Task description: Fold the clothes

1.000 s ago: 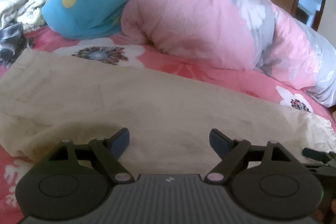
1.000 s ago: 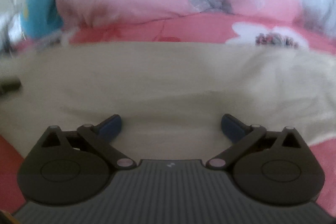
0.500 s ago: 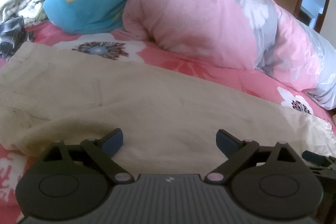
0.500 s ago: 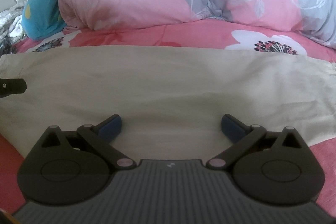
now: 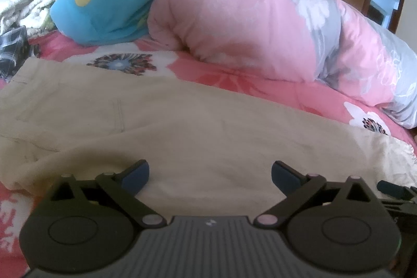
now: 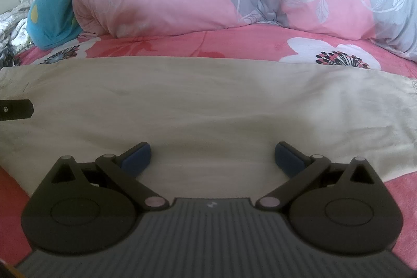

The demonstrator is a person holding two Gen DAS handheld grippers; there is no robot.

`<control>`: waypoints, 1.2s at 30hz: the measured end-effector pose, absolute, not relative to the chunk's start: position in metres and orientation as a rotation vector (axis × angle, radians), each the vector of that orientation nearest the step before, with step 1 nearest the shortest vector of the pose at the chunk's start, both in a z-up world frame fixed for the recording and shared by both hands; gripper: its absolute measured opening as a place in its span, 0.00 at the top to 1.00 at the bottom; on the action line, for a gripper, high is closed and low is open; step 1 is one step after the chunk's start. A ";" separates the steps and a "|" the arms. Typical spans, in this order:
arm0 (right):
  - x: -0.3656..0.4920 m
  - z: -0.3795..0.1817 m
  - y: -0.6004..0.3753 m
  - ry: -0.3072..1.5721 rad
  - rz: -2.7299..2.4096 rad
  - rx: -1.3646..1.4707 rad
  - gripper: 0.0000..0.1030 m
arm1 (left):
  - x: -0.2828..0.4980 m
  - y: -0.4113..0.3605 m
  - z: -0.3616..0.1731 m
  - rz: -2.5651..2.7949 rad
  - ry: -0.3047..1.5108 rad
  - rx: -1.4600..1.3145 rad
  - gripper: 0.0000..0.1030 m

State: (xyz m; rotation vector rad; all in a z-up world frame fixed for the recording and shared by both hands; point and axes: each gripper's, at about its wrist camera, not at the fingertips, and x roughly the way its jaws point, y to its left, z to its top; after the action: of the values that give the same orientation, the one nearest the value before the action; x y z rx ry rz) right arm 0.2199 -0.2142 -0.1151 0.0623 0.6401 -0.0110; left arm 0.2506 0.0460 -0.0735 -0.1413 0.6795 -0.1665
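Beige trousers spread flat on the bed.
Left gripper fingers have just been opening, nothing between them; right gripper fingers stand apart above the cloth.

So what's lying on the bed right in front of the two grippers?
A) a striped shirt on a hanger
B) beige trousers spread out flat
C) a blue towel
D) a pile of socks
B: the beige trousers lie spread flat across the pink flowery bedspread, just ahead of both open grippers, left gripper and right gripper.
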 end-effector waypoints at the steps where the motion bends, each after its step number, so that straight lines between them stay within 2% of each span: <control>1: 0.220 -0.115 -0.214 0.640 -0.011 0.062 0.01 | 0.251 0.046 -0.073 -0.165 0.684 -0.139 0.02; 36: 0.220 -0.115 -0.213 0.640 -0.011 0.063 0.01 | 0.253 0.037 -0.071 -0.113 0.713 -0.066 0.00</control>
State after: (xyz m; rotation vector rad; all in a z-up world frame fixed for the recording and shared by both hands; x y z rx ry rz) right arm 0.2197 -0.2130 -0.1146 0.0625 0.6396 -0.0110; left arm 0.2534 0.0368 -0.0712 -0.0655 0.7131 -0.1130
